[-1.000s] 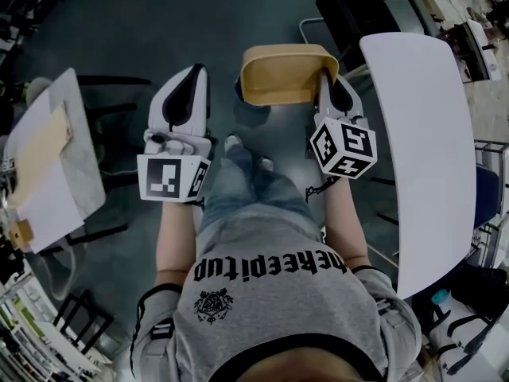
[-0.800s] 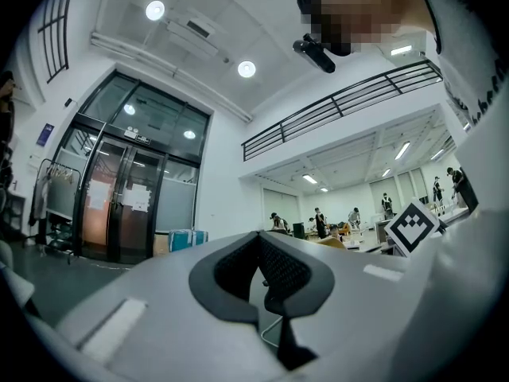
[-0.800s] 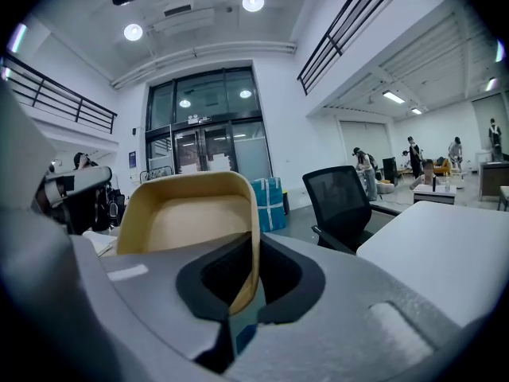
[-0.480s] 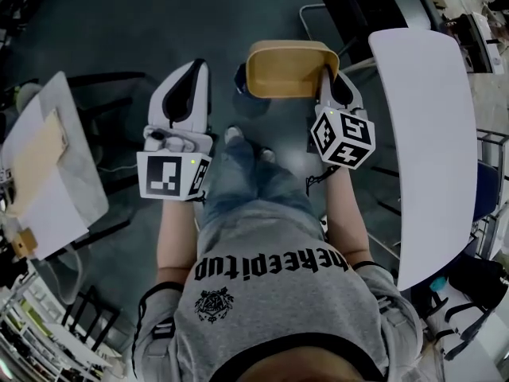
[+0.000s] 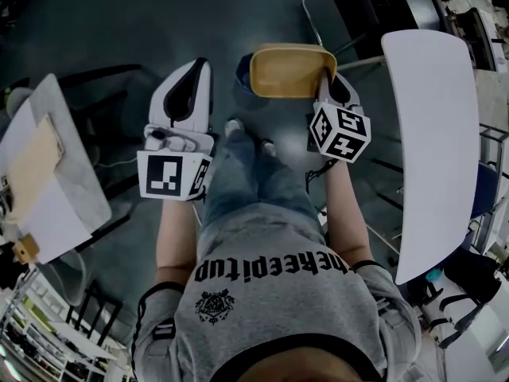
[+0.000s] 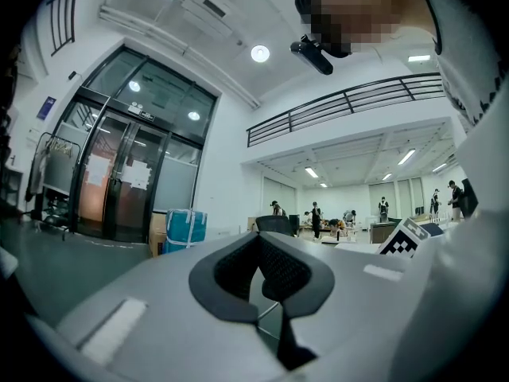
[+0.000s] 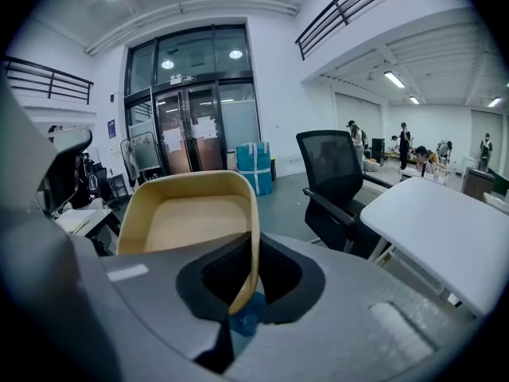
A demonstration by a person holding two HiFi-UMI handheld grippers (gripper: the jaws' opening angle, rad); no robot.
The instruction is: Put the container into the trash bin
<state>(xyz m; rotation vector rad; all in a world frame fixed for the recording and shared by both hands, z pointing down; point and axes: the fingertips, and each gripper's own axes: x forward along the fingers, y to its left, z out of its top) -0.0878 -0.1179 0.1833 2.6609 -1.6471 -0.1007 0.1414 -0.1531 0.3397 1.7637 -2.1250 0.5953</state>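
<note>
1. The container [image 5: 292, 70] hangs in the air ahead of the person, over the dark floor [image 5: 119, 22] and clear of the white worktop [image 5: 433, 134] to the right. No trash bin shows in any view.
2. The right gripper [image 5: 326, 79] has its jaws pinching the container's right-hand wall, one pad inside and one outside. Gripping only the thin edge suits a light, empty dish and should let it drop once the jaws part.
3. The container sits open side up and out in front of the body, which reads as a carrying pose.
4. The left gripper [image 5: 196, 64] is held alongside with its jaws pressed together on nothing. It looks idle.
5. The container is tan and matte, probably moulded fibre or pulp. It is shallow and rounded-rectangular with a thin, smooth rim. I judge it light and slightly bendable at the pinch.
6. The pads are dark and finely textured, set in smooth grey shells.
</note>
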